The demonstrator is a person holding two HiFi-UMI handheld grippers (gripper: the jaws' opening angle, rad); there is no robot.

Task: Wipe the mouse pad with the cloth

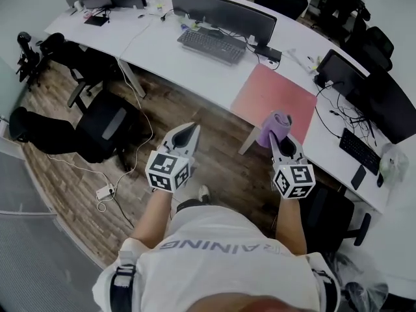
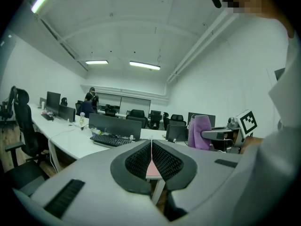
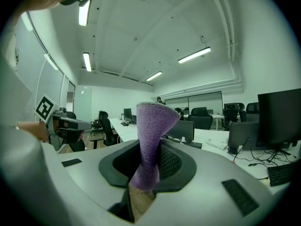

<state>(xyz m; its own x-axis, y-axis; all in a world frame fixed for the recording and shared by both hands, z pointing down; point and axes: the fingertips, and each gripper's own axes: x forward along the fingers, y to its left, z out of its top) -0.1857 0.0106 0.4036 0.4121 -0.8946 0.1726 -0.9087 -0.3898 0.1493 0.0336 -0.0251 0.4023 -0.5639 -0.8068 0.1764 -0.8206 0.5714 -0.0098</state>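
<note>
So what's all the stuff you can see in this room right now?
mouse pad: one, pink-red, flat on the desk's near edge
cloth: one, purple, sticking up from the right gripper's jaws
desk: one, white, long and curving across the room
keyboards: two, black, one before the wide monitor, one at far right
wide monitor: one, black, behind the middle keyboard
office chairs: several, black, around the desk
floor: brown wood, under everything
left gripper: one, grey, jaws together, empty
right gripper: one, grey, shut on the cloth
</note>
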